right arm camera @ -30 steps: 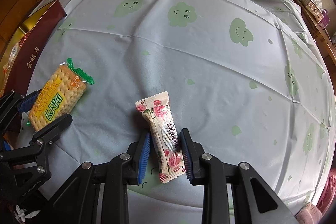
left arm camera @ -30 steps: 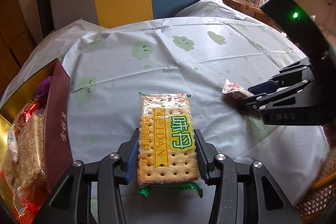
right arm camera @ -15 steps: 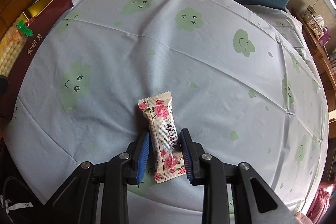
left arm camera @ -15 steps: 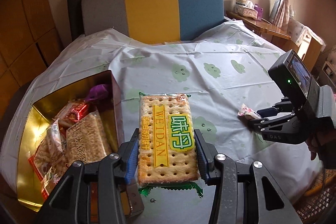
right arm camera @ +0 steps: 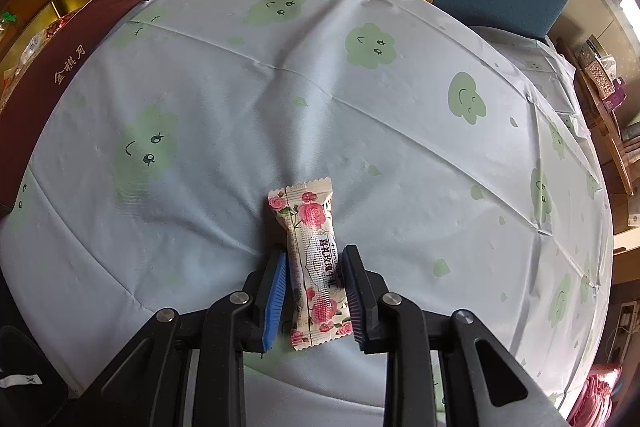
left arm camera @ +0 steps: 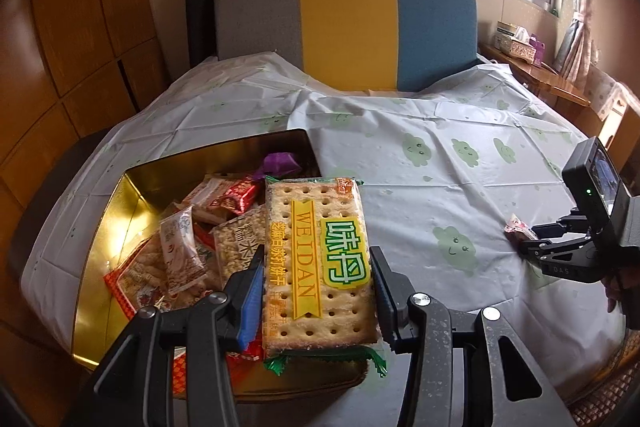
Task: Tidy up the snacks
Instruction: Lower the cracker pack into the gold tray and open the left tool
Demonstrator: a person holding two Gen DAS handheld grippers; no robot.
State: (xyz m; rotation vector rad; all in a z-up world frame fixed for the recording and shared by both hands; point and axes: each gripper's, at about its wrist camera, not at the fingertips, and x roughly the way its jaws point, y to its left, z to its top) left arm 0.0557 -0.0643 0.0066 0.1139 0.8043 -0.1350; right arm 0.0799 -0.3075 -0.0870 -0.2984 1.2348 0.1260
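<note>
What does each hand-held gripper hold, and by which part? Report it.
The left hand-held gripper clamps the WEIDAN cracker pack by its long sides, near its lower end. The right hand-held gripper grips the rose-print candy across its lower half.

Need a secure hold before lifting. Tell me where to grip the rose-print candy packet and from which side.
Grip the rose-print candy packet across its narrow middle, coming from above: it lies flat and lengthwise between the fingers of the right gripper, which already pinches its long edges there.
</note>
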